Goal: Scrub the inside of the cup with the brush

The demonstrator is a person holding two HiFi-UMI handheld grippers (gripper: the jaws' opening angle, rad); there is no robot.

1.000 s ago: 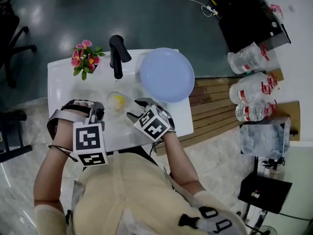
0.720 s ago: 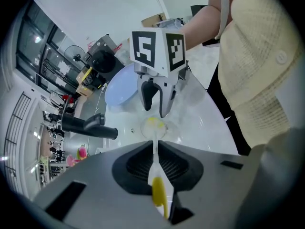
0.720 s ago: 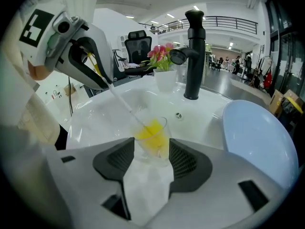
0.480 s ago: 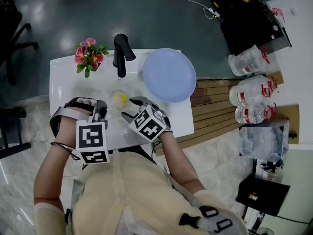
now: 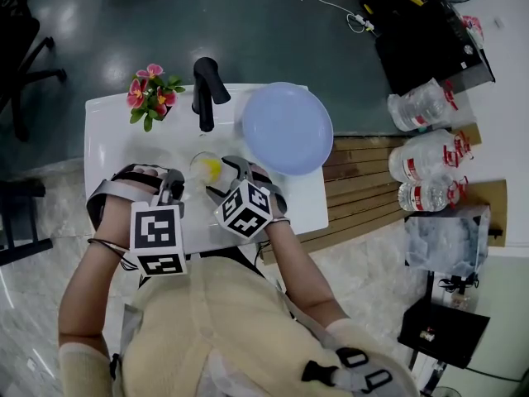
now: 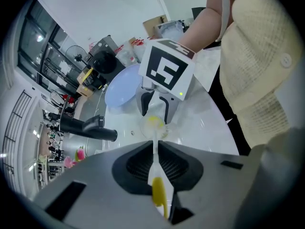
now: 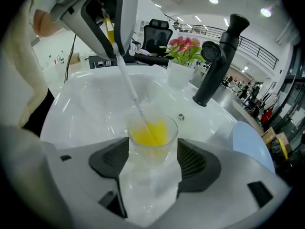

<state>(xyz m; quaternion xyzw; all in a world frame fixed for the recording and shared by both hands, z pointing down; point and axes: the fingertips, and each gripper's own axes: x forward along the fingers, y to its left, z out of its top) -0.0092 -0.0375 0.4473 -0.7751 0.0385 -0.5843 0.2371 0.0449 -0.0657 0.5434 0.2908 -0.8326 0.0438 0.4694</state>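
Scrubbing step in hand. You are clamping left gripper [image 5: 172, 187] fingers on brush [image 6: 156, 162] handle, yellow head sitting down inside cup [image 7: 152, 138]. Cup is standing mid-desk [image 5: 107, 143], near side of faucet [image 5: 204, 96]. Right gripper [image 5: 223, 178] fingers have just been opening, now standing apart with cup between them, seemingly not pressing.

Next move is likely calling for steadying cup before stroking.

Right gripper view is showing bristles inside cup. Head view is giving only a yellow spot.
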